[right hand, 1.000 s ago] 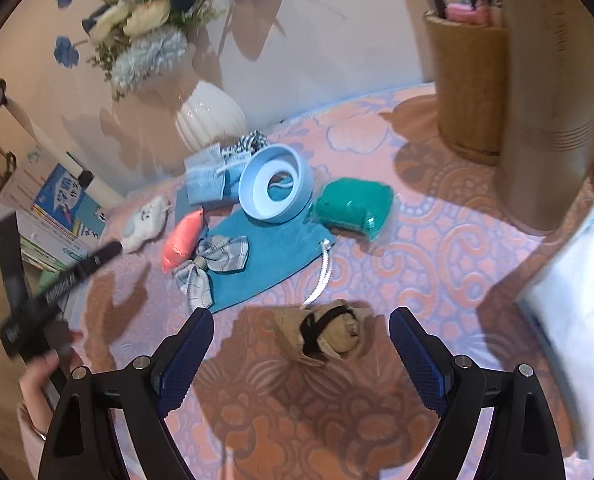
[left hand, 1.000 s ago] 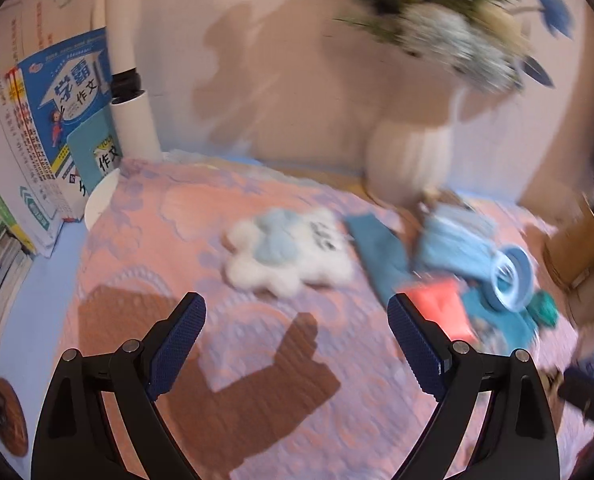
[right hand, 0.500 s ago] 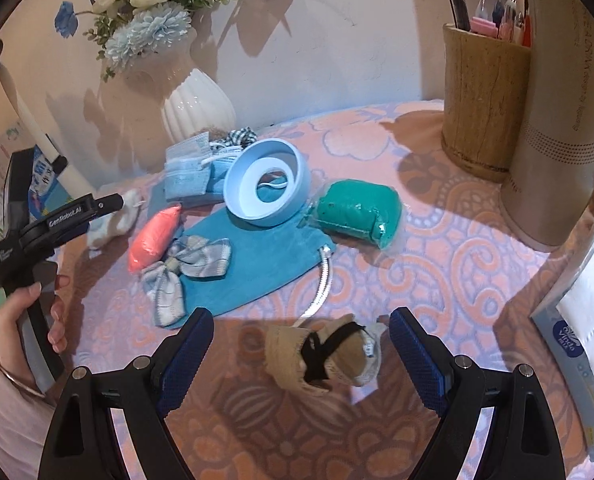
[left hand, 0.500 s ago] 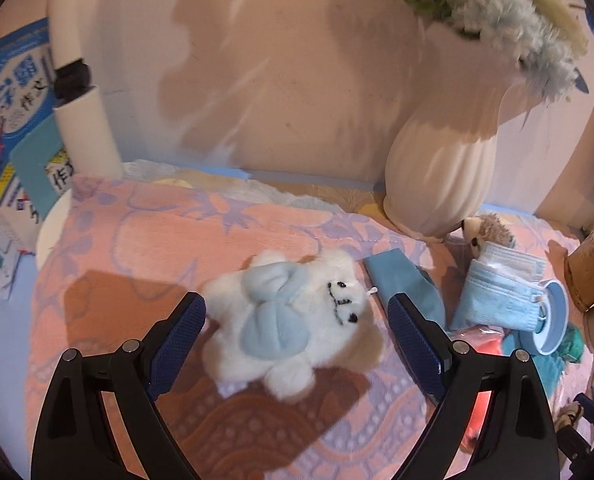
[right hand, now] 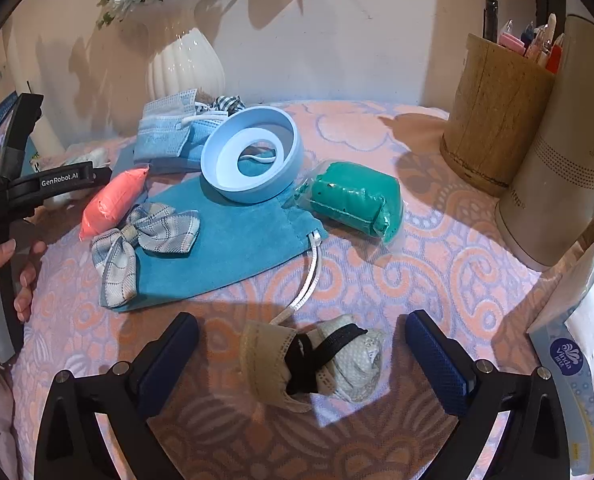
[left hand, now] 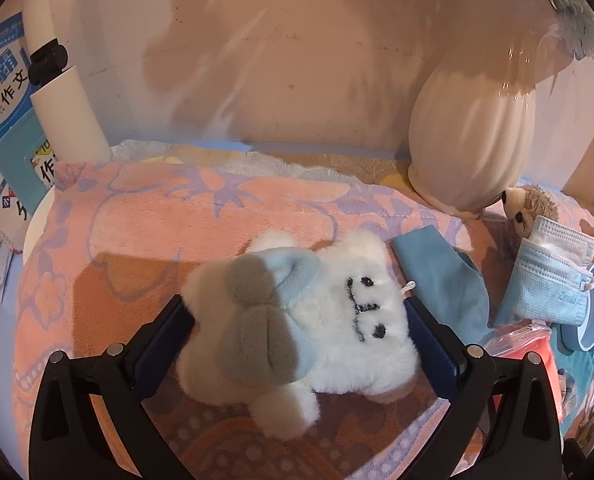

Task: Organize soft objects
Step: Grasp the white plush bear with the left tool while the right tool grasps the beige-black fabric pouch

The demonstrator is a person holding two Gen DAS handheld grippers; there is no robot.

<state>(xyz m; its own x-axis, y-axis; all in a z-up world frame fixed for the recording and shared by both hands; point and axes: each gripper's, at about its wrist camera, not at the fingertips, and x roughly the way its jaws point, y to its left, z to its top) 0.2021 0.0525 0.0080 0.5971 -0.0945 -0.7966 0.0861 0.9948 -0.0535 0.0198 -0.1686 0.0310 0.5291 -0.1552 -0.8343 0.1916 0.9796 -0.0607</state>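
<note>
A white plush toy (left hand: 337, 320) with a pale blue bow lies face up on the pink patterned cloth (left hand: 177, 220). My left gripper (left hand: 297, 304) straddles it with its jaws opening; the fur brushes both pads (left hand: 165, 340), but nothing is squeezed. In the right wrist view a cream lace bundle (right hand: 313, 360) tied with a black band lies between the fingers of my right gripper (right hand: 301, 320). Those jaws are opening too, with a gap on each side of the bundle.
Behind the bundle lie a teal pouch (right hand: 225, 248), plaid bow (right hand: 145, 240), pink packet (right hand: 113, 204), blue ring (right hand: 251, 160), green packet (right hand: 357, 200) and face masks (right hand: 169, 128). A white vase (right hand: 185, 68), pen holder (right hand: 493, 112), tall cylinder (right hand: 565, 168) and tissue pack (right hand: 577, 360) border the cloth.
The left gripper came forward and down until the plush toy lay between its fingers, and its jaws widened. The right gripper sank toward the lace bundle and spread wider.
</note>
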